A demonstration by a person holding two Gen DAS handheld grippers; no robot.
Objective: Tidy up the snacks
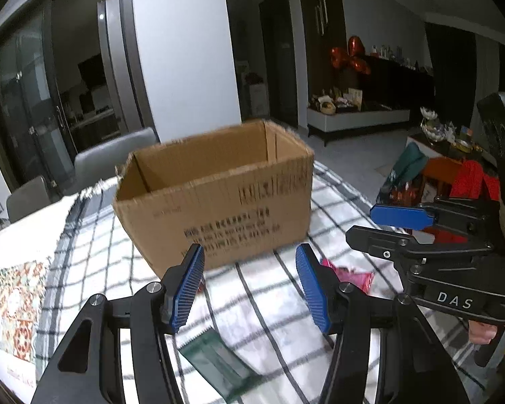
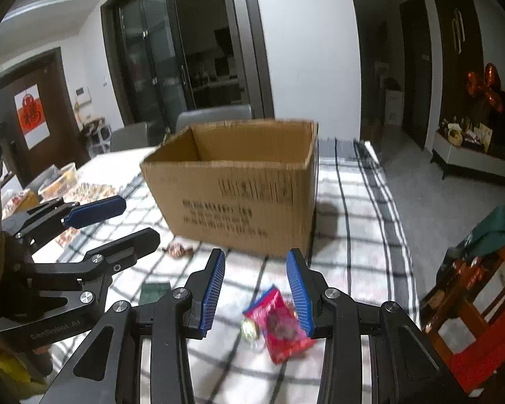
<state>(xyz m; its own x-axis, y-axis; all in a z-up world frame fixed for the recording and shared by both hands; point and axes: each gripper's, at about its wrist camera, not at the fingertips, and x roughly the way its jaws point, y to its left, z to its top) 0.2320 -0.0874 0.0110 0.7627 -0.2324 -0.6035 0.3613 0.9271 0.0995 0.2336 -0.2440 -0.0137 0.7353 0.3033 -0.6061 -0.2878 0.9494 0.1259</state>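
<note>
**Two spread claws above loose snacks: risks of a poor pick**

Left claw point(image 1: 249, 284) and right claw point(image 2: 257, 291) hang spread, empty. The red foil snack packet point(image 2: 281, 325) and dark green flat sachet point(image 1: 219, 367) lie on the checked-cloth table point(image 1: 269, 320) before the open brown cardboard box point(image 1: 219, 195). Flat wrappers may slip the pads; cloth may bunch.

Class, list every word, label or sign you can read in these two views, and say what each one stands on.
"DAS": white letters on the black body of the right claw, seen from the left wrist view.
"GenRobot AI": faint lettering on the body of the left claw, seen from the right wrist view; partly blurred.
Cardboard box: several printed lines and a barcode-like mark, too blurred to read.
Red paper sign on the door: one ornamental character, not legible.
</note>
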